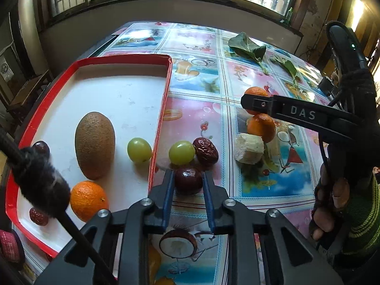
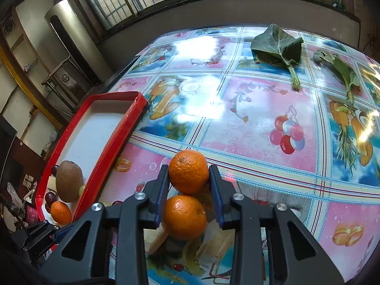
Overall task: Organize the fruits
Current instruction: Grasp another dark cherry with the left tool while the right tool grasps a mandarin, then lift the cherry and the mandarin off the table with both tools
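Jaws of the left gripper (image 1: 188,182) clamp a dark red jujube (image 1: 188,181) on the patterned worktop (image 1: 261,190), just right of the red-rimmed white tray (image 1: 163,95); right gripper (image 2: 188,175) jaws clamp the far round orange tangerine (image 2: 188,171).

The left tool (image 1: 187,185) is showing a matte black frame with angular linkage arms, each carrying a round silver screw near its pivot, four in a row behind the fingers. Its two fingers (image 1: 168,190) are wearing blue ribbed pads on their inner faces. A black braided cable with a fuzzy black wrap (image 1: 38,180) is running along the frame's left side.

The right tool (image 2: 188,173) is looking the same from its own camera: black arms, four silver screws, blue pads. From the side, its black finger is bearing the white letters "DAS". A hand (image 1: 330,204) behind it is emerging from a dark sleeve with green stripes (image 1: 363,220).
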{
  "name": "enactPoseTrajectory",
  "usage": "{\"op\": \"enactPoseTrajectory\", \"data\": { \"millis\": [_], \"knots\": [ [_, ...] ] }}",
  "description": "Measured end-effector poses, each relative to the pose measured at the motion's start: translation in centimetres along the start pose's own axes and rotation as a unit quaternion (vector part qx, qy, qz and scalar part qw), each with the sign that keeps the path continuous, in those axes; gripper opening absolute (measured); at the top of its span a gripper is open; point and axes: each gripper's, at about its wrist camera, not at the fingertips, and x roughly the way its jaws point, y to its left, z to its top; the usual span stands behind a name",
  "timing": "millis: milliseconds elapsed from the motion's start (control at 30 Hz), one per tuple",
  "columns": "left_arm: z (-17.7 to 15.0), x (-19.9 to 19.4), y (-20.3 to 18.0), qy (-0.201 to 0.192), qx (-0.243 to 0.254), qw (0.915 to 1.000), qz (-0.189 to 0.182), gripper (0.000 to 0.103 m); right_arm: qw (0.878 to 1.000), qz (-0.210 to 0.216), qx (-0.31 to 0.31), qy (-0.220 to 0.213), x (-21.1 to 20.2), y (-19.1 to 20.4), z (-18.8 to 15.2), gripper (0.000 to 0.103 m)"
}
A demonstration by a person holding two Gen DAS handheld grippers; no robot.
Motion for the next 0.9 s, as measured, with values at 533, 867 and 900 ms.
{"op": "enactPoseTrajectory", "data": {
  "millis": [533,867,900],
  "knots": [
    [-2.0,-3.6,-3.0,-0.02,0.022,0.9995,-0.012,0.022,0.997,0.029,0.034,-0.058,-8.1,-0.7,-3.2,0.035],
    [-3.5,-6.1,-5.4,-0.043,0.054,0.9975,0.016,0.022,0.995,0.038,0.049,-0.076,-12.3,-1.2,-7.3,0.035],
    [-3.5,-6.3,-5.5,-0.045,0.056,0.9973,0.016,0.022,0.995,0.037,0.051,-0.076,-12.6,-1.4,-7.6,0.035]
  ]
}}
